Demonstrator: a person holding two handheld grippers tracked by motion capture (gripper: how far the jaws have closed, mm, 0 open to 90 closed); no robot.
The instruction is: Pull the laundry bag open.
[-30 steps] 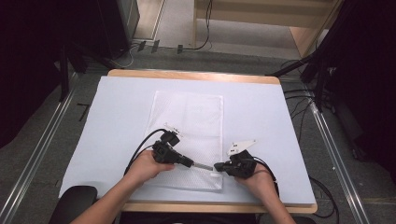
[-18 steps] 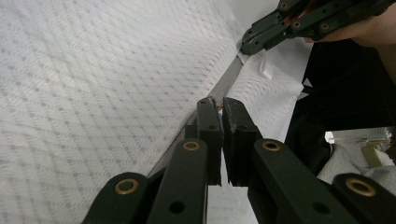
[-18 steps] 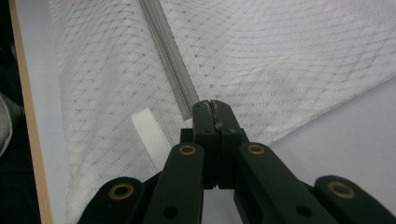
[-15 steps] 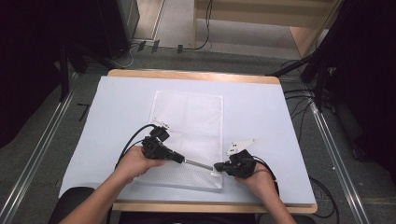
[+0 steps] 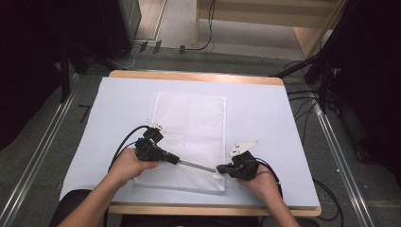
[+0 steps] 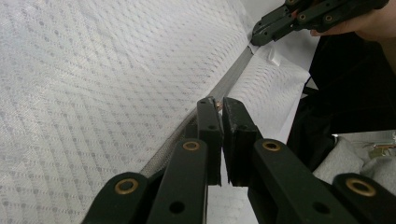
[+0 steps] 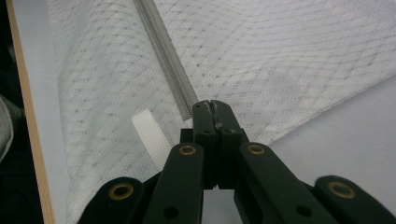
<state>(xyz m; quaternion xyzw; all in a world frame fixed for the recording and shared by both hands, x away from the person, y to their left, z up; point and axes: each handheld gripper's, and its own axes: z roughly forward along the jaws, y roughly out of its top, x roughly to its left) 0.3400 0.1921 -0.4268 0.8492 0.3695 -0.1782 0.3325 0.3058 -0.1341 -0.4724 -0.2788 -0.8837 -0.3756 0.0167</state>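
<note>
- The left hand-held gripper (image 5: 176, 160), clenched on the zipper pull (image 6: 215, 104), has drawn leftward from the right one over the last second, so the zipper (image 5: 196, 165) looks to be sliding.
- The white mesh bag (image 5: 191, 130) lies flat mid-bench (image 5: 265, 113).
- The right hand-held gripper (image 5: 220, 168) stays clamped on the bag's zipper end (image 7: 189, 114), anchoring it.

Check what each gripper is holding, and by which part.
Both grip the white mesh bag along its zipper: the right gripper is shut on the zipper's end, the left gripper pinches what looks like the slider.
</note>
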